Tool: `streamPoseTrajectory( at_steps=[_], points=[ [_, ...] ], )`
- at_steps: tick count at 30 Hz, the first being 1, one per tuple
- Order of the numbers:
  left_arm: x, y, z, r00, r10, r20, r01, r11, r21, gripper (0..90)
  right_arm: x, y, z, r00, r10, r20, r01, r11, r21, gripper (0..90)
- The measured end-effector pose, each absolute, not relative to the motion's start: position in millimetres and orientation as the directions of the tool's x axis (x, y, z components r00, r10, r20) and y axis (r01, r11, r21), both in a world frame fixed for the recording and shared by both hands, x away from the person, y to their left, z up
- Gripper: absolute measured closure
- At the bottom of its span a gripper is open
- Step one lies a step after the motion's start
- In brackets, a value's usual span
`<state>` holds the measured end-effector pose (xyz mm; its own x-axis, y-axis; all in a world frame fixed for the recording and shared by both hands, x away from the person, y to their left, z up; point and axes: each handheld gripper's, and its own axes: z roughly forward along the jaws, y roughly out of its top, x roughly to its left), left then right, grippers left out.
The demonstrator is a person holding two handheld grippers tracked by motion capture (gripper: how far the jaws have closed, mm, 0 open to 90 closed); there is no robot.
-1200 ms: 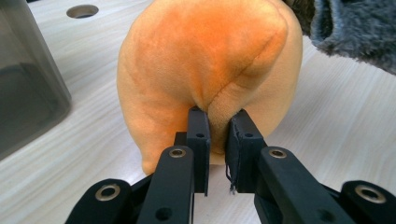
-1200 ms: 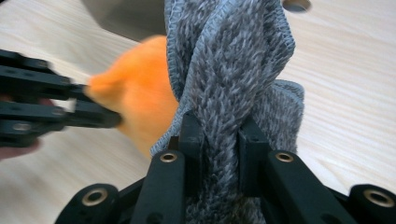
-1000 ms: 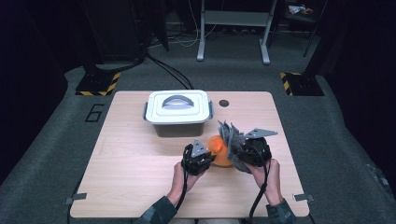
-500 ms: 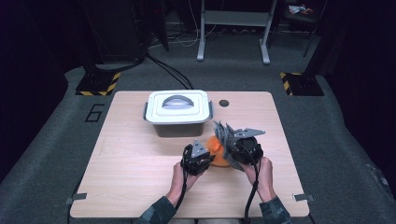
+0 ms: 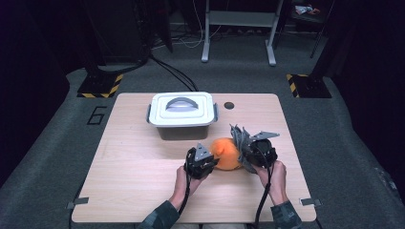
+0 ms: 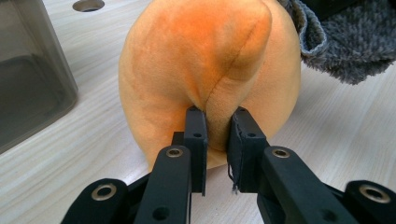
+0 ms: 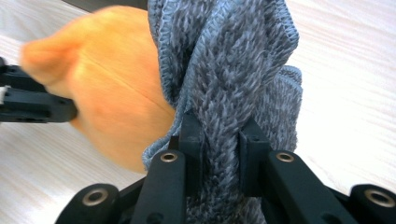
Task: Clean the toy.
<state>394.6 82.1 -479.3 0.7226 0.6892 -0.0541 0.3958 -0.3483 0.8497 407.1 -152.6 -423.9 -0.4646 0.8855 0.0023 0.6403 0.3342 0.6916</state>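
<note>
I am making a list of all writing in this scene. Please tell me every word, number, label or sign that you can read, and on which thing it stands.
"6": a large dark number on the grey floor, left of the table.

No other text can be read. The white box, the orange plush toy, the grey cloth and both grippers carry no visible writing. The yellow and black striped pads on the floor are only a pattern, not words.

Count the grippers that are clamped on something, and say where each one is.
2. The left gripper pinches a fold of the orange plush near mid-table. The right gripper, just to its right, pinches the grey cloth draped against the plush.
</note>
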Motion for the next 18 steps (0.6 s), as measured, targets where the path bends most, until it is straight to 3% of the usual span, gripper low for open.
streamPoseTrajectory(
  at_steps=[18],
  points=[
    [394,82,-480,0.716,0.696,-0.052,0.395,-0.343,0.852,78.5,430,-177,-468,-0.383,0.923,0.045,0.762,0.288,0.58,75.4]
  ],
)
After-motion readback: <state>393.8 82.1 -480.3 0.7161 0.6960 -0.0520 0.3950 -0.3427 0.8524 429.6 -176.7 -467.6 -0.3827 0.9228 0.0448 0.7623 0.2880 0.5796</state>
